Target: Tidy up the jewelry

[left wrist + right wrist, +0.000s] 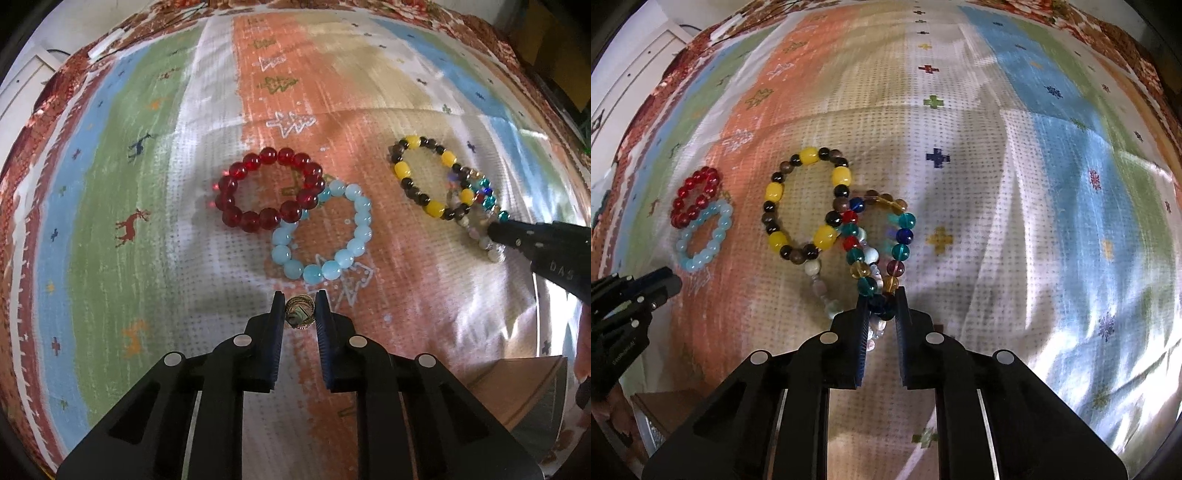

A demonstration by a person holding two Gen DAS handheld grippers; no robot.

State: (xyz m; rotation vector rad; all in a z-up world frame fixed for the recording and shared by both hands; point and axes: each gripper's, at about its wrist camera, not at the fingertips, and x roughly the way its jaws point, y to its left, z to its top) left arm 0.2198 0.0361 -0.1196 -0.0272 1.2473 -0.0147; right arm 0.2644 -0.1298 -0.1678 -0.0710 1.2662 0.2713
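Evidently sorting by kind, the left tongs (300, 308) pinched a small ring (300, 314) while the right tongs (881, 301) clamped the multicoloured bracelet (903, 236), apparently to lift it off the pale bracelet (827, 291) under it.

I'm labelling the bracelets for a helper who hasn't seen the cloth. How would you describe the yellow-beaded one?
On the striped patterned cloth, skip the red-and-blue pair at the left and look to the middle cluster. The yellow and dark bracelet is its upper-left loop, the only one mixing big yellow barrel beads with small dark round ones.
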